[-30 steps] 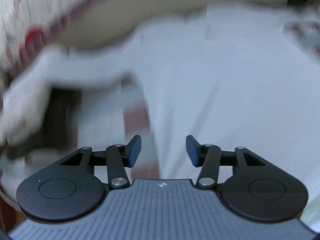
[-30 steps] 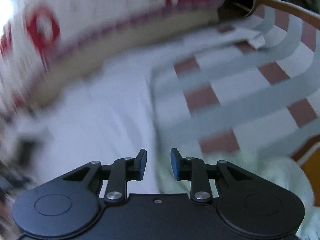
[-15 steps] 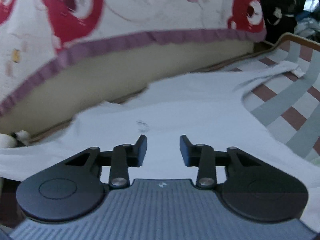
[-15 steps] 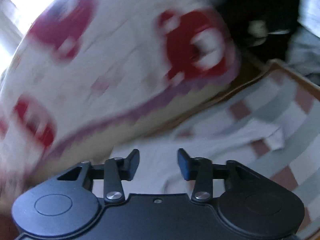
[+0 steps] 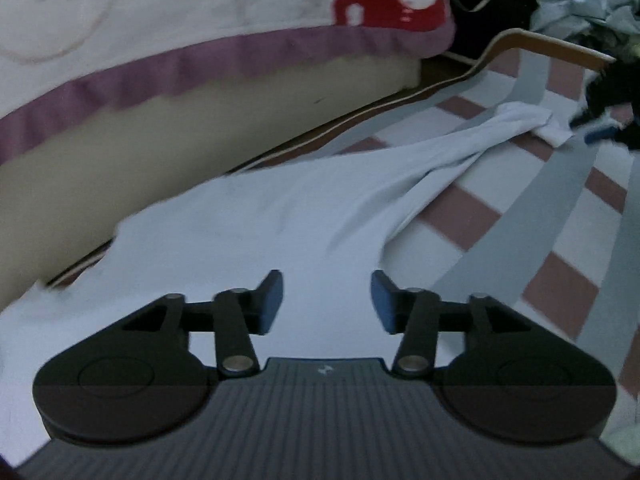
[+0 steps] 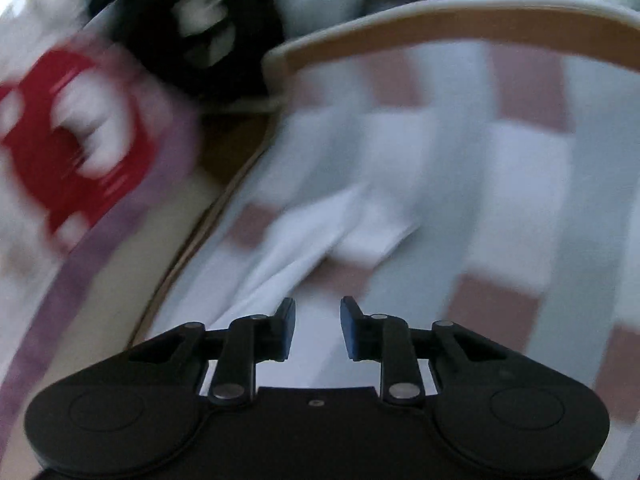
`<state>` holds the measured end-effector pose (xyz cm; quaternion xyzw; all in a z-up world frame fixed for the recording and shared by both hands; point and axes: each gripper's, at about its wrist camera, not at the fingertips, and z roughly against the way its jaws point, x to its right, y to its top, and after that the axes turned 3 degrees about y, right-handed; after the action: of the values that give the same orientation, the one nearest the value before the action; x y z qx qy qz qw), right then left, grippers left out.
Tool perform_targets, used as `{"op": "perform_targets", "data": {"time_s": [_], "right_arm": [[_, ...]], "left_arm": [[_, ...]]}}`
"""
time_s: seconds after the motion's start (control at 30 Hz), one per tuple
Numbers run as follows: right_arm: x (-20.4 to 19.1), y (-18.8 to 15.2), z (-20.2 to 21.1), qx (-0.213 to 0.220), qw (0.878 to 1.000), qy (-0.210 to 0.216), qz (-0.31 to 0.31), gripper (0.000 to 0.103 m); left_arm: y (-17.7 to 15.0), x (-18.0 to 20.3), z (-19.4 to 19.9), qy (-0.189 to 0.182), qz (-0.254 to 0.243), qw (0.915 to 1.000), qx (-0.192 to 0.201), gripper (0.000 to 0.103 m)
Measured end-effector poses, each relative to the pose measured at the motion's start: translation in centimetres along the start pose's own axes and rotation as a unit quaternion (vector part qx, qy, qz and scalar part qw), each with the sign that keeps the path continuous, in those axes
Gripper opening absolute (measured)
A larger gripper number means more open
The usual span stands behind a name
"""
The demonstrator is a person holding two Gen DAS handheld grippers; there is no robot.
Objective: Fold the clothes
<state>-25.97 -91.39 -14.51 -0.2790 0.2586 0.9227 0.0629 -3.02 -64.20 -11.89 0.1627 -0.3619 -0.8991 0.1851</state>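
A white garment (image 5: 256, 232) lies spread on a checked cloth (image 5: 552, 216), with one sleeve (image 5: 480, 136) stretched toward the far right. My left gripper (image 5: 326, 300) is open and empty, just above the garment's body. My right gripper (image 6: 317, 328) is open and empty, over the near part of the sleeve (image 6: 304, 248), whose cuff (image 6: 376, 228) lies ahead of it. The right wrist view is blurred.
A cushion with a red bear print and purple trim (image 5: 200, 64) lies along the left (image 6: 80, 152). A raised wooden rim (image 5: 552, 44) borders the checked surface (image 6: 440, 20). Dark and pale clothes (image 5: 580, 4) are heaped beyond it.
Both grippers have swung to the right along the garment. The left gripper's jaws are wider apart than half a second ago. The right view now shows the sleeve cuff instead of the cushion.
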Motion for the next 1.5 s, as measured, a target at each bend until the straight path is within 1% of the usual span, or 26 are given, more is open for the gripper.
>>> {"op": "perform_targets", "data": {"time_s": [0.03, 0.1, 0.17, 0.27, 0.33, 0.4, 0.47, 0.5, 0.53, 0.57, 0.63, 0.7, 0.77, 0.8, 0.83, 0.87, 0.97, 1.0, 1.03, 1.07, 1.1, 1.13, 1.27, 1.37, 1.47, 1.5], "right_arm": [[1.5, 0.7, -0.3, 0.015, 1.0, -0.01, -0.012, 0.032], [3.9, 0.8, -0.5, 0.02, 0.997, 0.015, -0.08, 0.032], [5.1, 0.7, -0.7, 0.036, 0.989, 0.046, -0.136, 0.032], [4.8, 1.5, -2.1, 0.054, 0.99, 0.03, -0.127, 0.032], [4.6, 1.4, -3.2, 0.062, 0.99, 0.02, -0.128, 0.048], [4.1, 1.0, -4.7, 0.061, 0.99, 0.018, -0.125, 0.048], [2.6, 1.1, -5.8, 0.079, 0.992, 0.01, -0.094, 0.048], [1.9, 1.2, -6.4, 0.086, 0.994, 0.002, -0.074, 0.045], [1.3, 1.4, -6.9, 0.086, 0.995, -0.011, -0.059, 0.011], [0.9, 1.7, -7.4, 0.084, 0.995, -0.026, -0.045, 0.01], [0.9, 2.5, -6.9, 0.103, 0.992, -0.037, -0.056, 0.009], [0.6, 4.2, -4.5, 0.154, 0.987, -0.041, -0.036, 0.008], [0.2, 6.6, -2.3, 0.182, 0.983, -0.025, 0.003, 0.005], [0.0, 7.8, -2.1, 0.17, 0.985, -0.008, 0.033, 0.004], [-0.4, 8.9, -2.1, 0.155, 0.985, -0.01, 0.072, 0.004], [-0.8, 9.9, -2.1, 0.141, 0.983, -0.016, 0.112, 0.004], [-0.7, 10.4, -3.0, 0.135, 0.981, -0.046, 0.131, 0.004], [-0.6, 10.5, -3.2, 0.133, 0.98, -0.056, 0.135, 0.004], [-0.6, 10.6, -3.5, 0.132, 0.979, -0.066, 0.139, 0.004], [-0.5, 10.7, -3.8, 0.13, 0.978, -0.076, 0.144, 0.004], [-0.4, 10.4, -4.4, 0.124, 0.976, -0.089, 0.152, 0.004], [-0.2, 10.1, -5.1, 0.117, 0.975, -0.102, 0.162, 0.004], [0.4, 8.9, -6.9, 0.101, 0.962, -0.138, 0.213, 0.003], [0.4, 9.0, -6.6, 0.107, 0.962, -0.141, 0.208, 0.003], [-1.0, 8.9, -5.9, 0.133, 0.954, -0.138, 0.23, 0.003], [-1.4, 8.9, -6.0, 0.138, 0.952, -0.139, 0.237, 0.003]], "left_arm": [[0.4, 0.7, -1.1, -0.008, -0.011, 0.9999, -0.003, 0.051], [1.3, 2.3, -3.2, -0.024, -0.034, 0.9991, -0.009, 0.044], [2.5, 4.8, -5.1, 0.001, -0.083, 0.9965, -0.012, 0.041], [4.2, 8.0, -7.7, 0.028, -0.14, 0.9897, -0.017, 0.043], [5.1, 8.9, -9.0, 0.034, -0.152, 0.9875, -0.022, 0.045], [5.7, 9.6, -10.4, 0.037, -0.162, 0.9858, -0.024, 0.048], [6.2, 10.0, -11.2, 0.039, -0.169, 0.9846, -0.018, 0.051], [6.6, 9.8, -11.5, 0.027, -0.166, 0.9855, -0.02, 0.048], [6.9, 9.7, -11.7, 0.015, -0.163, 0.9862, -0.022, 0.036], [7.3, 9.5, -12.0, 0.003, -0.159, 0.9869, -0.024, 0.007], [8.4, 7.6, -12.0, -0.009, -0.103, 0.9941, -0.03, 0.009], [9.4, 5.3, -11.8, -0.033, -0.042, 0.998, -0.035, 0.009], [10.0, 2.8, -11.8, -0.079, 0.019, 0.9956, -0.045, 0.009], [10.0, 2.1, -11.9, -0.102, 0.029, 0.993, -0.052, 0.009], [10.0, 1.6, -12.1, -0.135, 0.028, 0.9885, -0.062, 0.009], [9.8, 1.4, -12.3, -0.17, 0.012, 0.9828, -0.072, 0.012], [9.2, 1.3, -12.3, -0.194, -0.026, 0.9768, -0.086, 0.022], [9.0, 1.2, -12.3, -0.197, -0.03, 0.975, -0.098, 0.03], [8.7, 0.7, -12.2, -0.217, -0.018, 0.9705, -0.103, 0.034], [8.5, 0.2, -12.1, -0.236, -0.006, 0.9657, -0.108, 0.042], [8.1, -0.2, -11.7, -0.239, -0.002, 0.9658, -0.101, 0.048], [7.8, -0.6, -11.3, -0.241, 0.001, 0.9659, -0.095, 0.048], [7.5, -1.2, -10.3, -0.202, -0.018, 0.9775, -0.058, 0.048], [8.9, -2.3, -11.5, -0.146, -0.006, 0.9886, -0.038, 0.059], [10.6, -2.7, -14.1, -0.107, -0.029, 0.9933, -0.034, 0.061], [10.8, -2.2, -15.0, -0.091, -0.061, 0.9932, -0.041, 0.067]]}}
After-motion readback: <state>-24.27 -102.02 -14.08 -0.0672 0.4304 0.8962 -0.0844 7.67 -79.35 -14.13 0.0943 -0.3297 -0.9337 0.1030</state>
